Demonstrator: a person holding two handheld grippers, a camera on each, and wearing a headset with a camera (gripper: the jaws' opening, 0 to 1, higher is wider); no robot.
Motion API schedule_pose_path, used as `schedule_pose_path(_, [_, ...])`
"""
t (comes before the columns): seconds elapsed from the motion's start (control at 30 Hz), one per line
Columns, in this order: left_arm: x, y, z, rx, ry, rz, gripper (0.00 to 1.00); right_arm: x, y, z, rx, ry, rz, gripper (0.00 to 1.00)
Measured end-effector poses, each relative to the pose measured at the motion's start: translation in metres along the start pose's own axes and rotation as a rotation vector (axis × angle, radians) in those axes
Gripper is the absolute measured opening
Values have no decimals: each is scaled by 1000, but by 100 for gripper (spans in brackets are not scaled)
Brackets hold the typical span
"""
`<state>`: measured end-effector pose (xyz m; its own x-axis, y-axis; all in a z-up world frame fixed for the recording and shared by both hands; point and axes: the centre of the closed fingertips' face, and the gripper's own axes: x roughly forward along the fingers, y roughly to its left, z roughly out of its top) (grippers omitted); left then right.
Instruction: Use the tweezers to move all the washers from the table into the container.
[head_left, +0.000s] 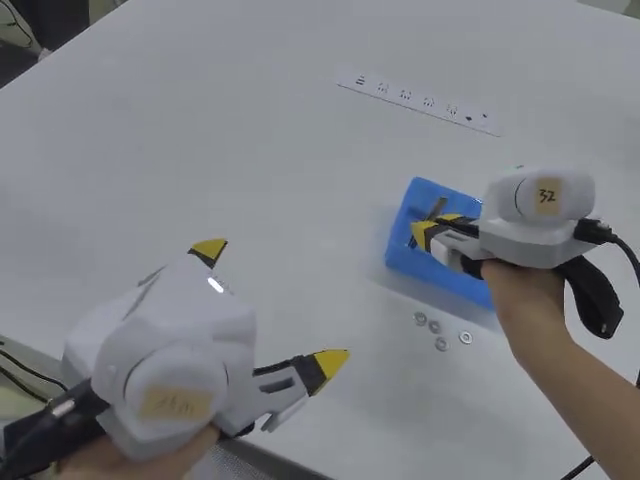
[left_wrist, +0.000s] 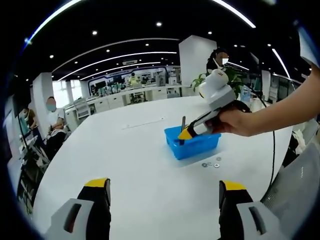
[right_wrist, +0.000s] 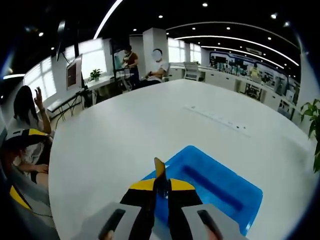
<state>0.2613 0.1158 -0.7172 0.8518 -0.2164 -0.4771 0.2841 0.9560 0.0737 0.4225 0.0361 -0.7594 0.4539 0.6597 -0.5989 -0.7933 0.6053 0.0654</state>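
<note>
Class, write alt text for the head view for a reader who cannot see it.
The right gripper, shut on tweezers, hangs over a blue container on a white table, with four washers lying beside the container. The left gripper is open at lower left.

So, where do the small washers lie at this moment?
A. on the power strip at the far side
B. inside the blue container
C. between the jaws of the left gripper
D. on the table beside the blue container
D: four washers lie on the white table just beside the blue container, on its side nearer the person.
</note>
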Motion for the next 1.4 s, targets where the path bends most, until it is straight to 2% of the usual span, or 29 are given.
schedule_pose_path(0.13, [-1,1,1,2,-7,6,91,-12,1,10,-10,-24,-12,5])
schedule_pose_path(0.23, [-2,3,2,0,-10,21,94,-27,3,22,-27,-67,-23,5])
schedule_pose_path(0.27, [-3,6,5,-1,-27,34,96,-34,5,26,-21,-86,-18,5])
schedule_pose_path(0.33, [-3,6,4,-11,-23,36,96,-46,8,31,-20,-107,-18,5])
schedule_pose_path(0.5, [-4,8,5,-11,-29,41,98,-68,14,35,-17,-139,-10,5])
schedule_pose_path(0.63, [-4,7,6,-10,-31,39,98,-78,21,24,-18,-131,-8,4])
schedule_pose_path(0.8, [-4,7,6,-12,-29,37,98,-82,28,-2,6,-94,5,4])
schedule_pose_path(0.9, [-4,8,5,-12,-28,39,98,-80,27,-20,31,-62,3,5])
schedule_pose_path(1.1, [-3,6,3,-4,-15,34,98,-68,20,-40,80,-26,5,5])
schedule_pose_path(1.4, [-1,7,0,12,5,42,97,-52,18,-53,96,-8,7,5])
